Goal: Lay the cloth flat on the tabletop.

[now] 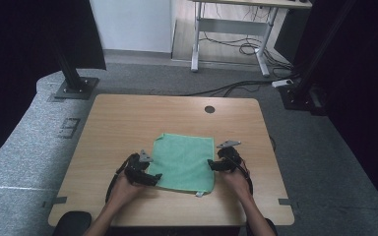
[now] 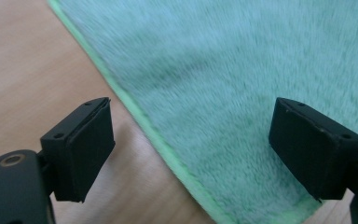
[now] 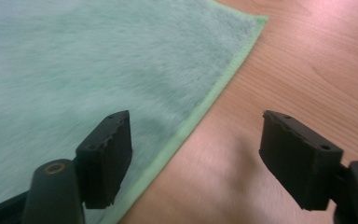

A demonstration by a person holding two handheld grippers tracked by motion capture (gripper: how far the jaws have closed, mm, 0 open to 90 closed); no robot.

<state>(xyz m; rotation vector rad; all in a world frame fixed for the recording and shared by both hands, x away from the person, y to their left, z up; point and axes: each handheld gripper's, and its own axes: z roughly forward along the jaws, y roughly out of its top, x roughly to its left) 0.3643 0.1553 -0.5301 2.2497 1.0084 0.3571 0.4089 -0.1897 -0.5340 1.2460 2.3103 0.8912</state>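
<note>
Nearest the camera: 2 forearms coming in from the bottom edge, one gripper per hand. Wooden table (image 1: 113, 118) carrying one green cloth (image 1: 184, 157), spread flat at centre-front, white tag at its near right corner. Left gripper (image 1: 153, 178) at the cloth's near left corner, jaws wide apart, straddling the left hem (image 2: 165, 144), one jaw over bare wood, the other over the pile, nothing pinched. Right gripper (image 1: 210, 165) at the right hem (image 3: 200, 116), jaws also apart, one over cloth, one over wood, no grip. Likely step: lining up on both side edges for a fold. Next move, by judgement: drop both sets of jaws onto the hems, close, confirm fabric caught on each side before lifting. Risk: pads skating over the flat hem.
</note>
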